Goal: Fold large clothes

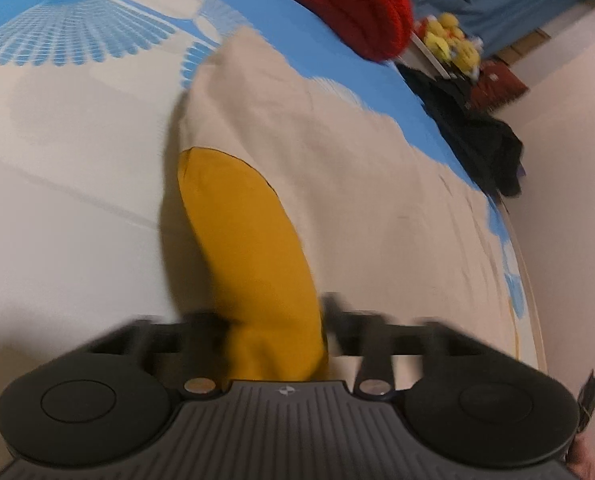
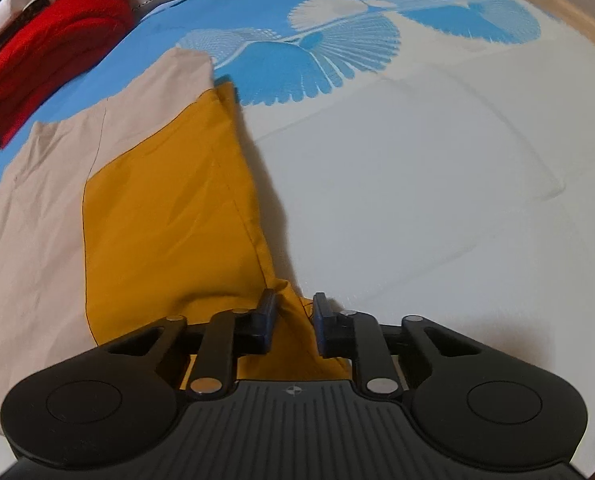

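A large garment with a beige body (image 1: pixel 337 184) and a mustard-yellow part (image 1: pixel 241 240) lies on a bed. My left gripper (image 1: pixel 273 320) is shut on the mustard fabric, which rises in a fold between its blurred fingers. In the right wrist view the beige part (image 2: pixel 29 200) lies left and the mustard panel (image 2: pixel 169 208) spreads ahead. My right gripper (image 2: pixel 293 320) is shut on a bunched corner of the mustard fabric, lifted slightly above the sheet.
The bed sheet (image 2: pixel 417 180) is white with a blue fan pattern (image 2: pixel 317 56). A folded red knit (image 2: pixel 45 52) lies at the far side, also in the left wrist view (image 1: pixel 349 4). Dark clothes (image 1: pixel 473 136) and yellow plush toys (image 1: pixel 453 40) sit beyond the bed edge.
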Demonstrator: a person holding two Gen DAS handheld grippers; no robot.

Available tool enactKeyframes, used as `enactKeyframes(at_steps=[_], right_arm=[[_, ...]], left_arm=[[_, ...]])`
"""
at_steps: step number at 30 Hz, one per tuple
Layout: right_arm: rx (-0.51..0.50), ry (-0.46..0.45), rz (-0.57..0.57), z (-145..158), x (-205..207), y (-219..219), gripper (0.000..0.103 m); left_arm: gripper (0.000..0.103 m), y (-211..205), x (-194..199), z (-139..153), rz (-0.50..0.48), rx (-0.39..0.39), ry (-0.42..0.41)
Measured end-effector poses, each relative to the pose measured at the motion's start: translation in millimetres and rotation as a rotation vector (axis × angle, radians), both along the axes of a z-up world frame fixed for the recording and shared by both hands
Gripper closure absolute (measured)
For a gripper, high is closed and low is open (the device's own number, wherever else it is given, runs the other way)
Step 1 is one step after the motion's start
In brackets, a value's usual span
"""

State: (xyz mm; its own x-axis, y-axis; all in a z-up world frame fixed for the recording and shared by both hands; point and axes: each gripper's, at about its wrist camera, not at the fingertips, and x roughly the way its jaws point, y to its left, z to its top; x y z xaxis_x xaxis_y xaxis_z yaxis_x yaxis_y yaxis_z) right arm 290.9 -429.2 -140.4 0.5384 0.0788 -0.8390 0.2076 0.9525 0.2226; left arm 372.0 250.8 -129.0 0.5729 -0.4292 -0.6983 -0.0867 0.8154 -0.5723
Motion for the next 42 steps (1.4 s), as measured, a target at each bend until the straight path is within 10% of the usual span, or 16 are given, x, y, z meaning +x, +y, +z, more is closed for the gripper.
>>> enactKeyframes(at_steps=[15,17,18,21,33,42], right_arm=[[0.072,0.074,0.172,21.0,-20.5,50.6,0.103],[0.064,0.098,0.171,22.8,-26.5,55.3,0.103],[0.051,0.101,0.167,24.1,-28.9,55.7,0.103],[0.042,0.118,0.154,24.3,-32.5,50.1,0.103],[-0.011,0.132,0.135,23.3,-38.3,54.6,0.103],[0.01,-0.037,0.038,53.3,-27.7,46.0,0.094]], left_arm=[[0.097,58.1,-68.6,76.3,0.048,0.091,-0.084],[0.086,71.3,-77.7,77.6,0.067,0.065,-0.056],[0.06,74.1,-80.0,76.7,0.089,0.089,-0.024],[0.028,81.9,-89.9,78.2,0.11,0.162,0.006],[0.028,119.4,-97.5,23.5,0.115,-0.039,0.077],[0.028,109.6,-54.7,-4.9,0.026,-0.116,0.026]])
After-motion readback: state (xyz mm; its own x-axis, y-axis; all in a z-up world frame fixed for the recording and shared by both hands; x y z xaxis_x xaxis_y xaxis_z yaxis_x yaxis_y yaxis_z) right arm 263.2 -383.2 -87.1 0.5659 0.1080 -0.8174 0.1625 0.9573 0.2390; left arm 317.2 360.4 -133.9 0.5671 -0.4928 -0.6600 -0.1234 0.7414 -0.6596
